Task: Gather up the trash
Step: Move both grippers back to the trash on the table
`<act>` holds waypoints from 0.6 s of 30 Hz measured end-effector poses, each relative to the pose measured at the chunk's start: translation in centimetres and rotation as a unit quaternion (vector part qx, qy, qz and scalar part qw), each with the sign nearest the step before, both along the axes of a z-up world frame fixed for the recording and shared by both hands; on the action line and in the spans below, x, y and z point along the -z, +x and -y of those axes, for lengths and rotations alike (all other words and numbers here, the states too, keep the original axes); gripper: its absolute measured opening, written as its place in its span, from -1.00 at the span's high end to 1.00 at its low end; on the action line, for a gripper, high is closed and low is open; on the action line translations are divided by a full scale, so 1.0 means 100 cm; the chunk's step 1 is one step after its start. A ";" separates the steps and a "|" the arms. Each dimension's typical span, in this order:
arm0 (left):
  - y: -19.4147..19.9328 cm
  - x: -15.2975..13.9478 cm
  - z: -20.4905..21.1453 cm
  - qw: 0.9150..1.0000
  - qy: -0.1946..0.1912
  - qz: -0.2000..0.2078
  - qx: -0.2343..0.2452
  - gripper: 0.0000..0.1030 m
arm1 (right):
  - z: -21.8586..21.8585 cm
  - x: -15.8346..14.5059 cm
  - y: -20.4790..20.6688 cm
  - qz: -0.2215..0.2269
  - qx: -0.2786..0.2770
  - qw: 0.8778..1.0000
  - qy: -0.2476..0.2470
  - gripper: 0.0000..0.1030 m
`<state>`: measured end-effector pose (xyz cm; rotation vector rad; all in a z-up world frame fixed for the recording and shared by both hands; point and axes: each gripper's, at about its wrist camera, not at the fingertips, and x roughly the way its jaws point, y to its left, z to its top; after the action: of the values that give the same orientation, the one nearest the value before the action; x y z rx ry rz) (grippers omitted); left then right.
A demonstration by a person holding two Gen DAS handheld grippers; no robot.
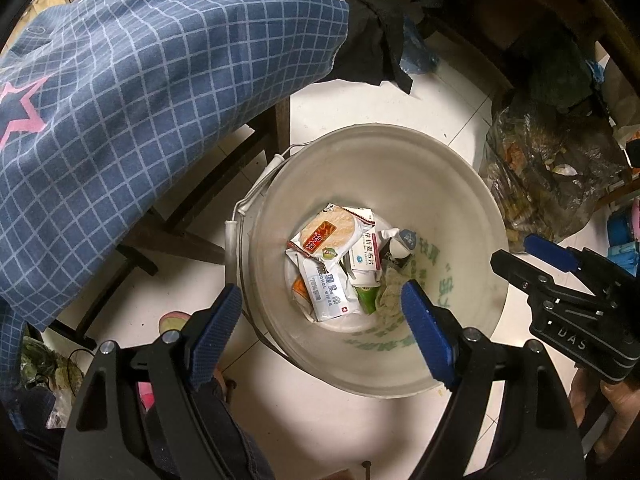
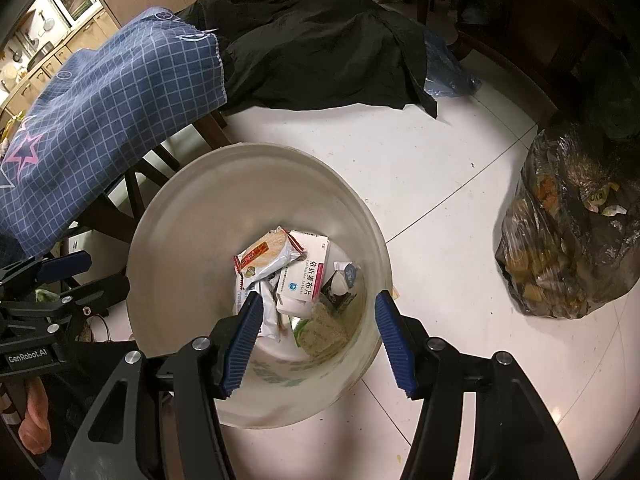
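From the left wrist, the left gripper [image 1: 320, 312] hangs over a white bucket [image 1: 400, 152] on the tiled floor [image 1: 452, 92], its blue pads spread wide with nothing between them. The bucket holds the trash: a snack packet [image 1: 332, 232] on top, a pill box [image 1: 366, 254] beside it, a wipes packet [image 1: 326, 292] below, a green wrapper [image 1: 368, 298] and a crumpled tissue [image 1: 390, 292]. A wire handle [image 1: 240, 216] lies against the bucket's left rim. A blue checked cloth [image 1: 140, 100] drapes a wooden chair at left, and a dark trash bag [image 1: 540, 176] sits on the floor at right. The right gripper [image 1: 516, 258] enters from the right edge, over the bucket's right rim. From the right wrist, the right gripper [image 2: 318, 332] also hangs over the bucket [image 2: 240, 168], jaws apart and empty; its right pad lies over the rim. The snack packet [image 2: 268, 256] rests on the pill box [image 2: 308, 280], with a small white wrapper [image 2: 344, 278] beside them and the tissue [image 2: 324, 330] lower down. The checked cloth [image 2: 100, 120] and a black cloth [image 2: 320, 52] cover furniture beyond, the trash bag [image 2: 568, 232] stands well apart on the right, and the left gripper [image 2: 92, 270] shows at the left edge, jaws apart.
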<state>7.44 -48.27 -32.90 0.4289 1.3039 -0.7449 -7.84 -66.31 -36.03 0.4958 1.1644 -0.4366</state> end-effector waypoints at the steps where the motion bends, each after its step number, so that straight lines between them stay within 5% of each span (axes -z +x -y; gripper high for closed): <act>1: 0.000 0.000 0.000 1.000 -0.001 0.000 -0.001 -0.52 | 0.000 0.000 0.000 0.000 0.001 1.000 0.000 -0.15; 9: -0.002 -0.013 -0.002 1.000 -0.018 0.007 0.002 -0.52 | -0.002 -0.009 -0.001 0.006 -0.002 1.000 -0.008 -0.20; 18: 0.034 -0.100 -0.046 0.991 -0.088 0.102 -0.006 -0.52 | -0.027 -0.070 0.020 0.063 -0.040 0.996 -0.050 -0.28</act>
<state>10.84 -43.66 -22.93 0.3459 1.0387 -0.7776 -5.86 -63.62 -29.01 0.3817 1.0317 -0.3867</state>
